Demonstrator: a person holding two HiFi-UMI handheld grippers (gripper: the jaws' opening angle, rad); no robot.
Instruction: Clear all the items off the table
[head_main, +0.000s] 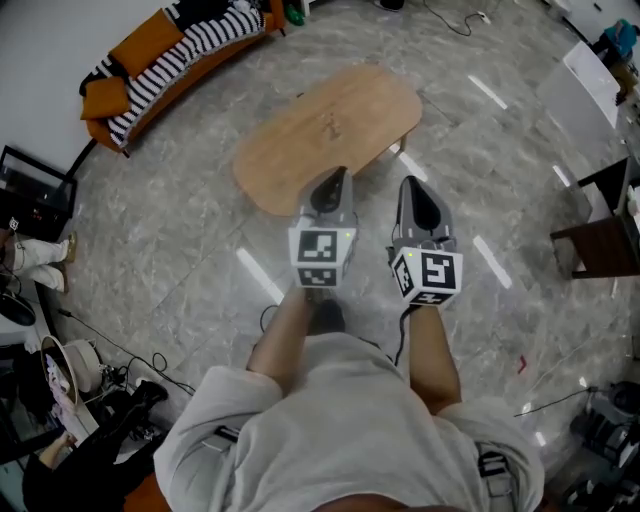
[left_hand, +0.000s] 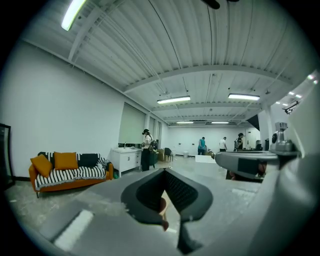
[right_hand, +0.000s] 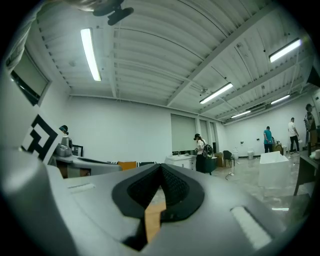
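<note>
The left gripper (head_main: 337, 176) and right gripper (head_main: 409, 185) are being held clenched, empty, at the wooden coffee table's (head_main: 290, 150) near edge. No items are being shown on it, so clearing is judged done and no grasp is being called for.

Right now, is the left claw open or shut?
Shut. In the left gripper view the left claw has its two jaws meeting at the tips, with nothing held between them.

The right gripper (right_hand: 161, 171) holds its grey, dark-padded jaws tip to tip, nothing between them. A strip of light wooden table (right_hand: 152, 222) shows through the slit below. A long white ceiling light (right_hand: 90, 52) glows overhead.
</note>
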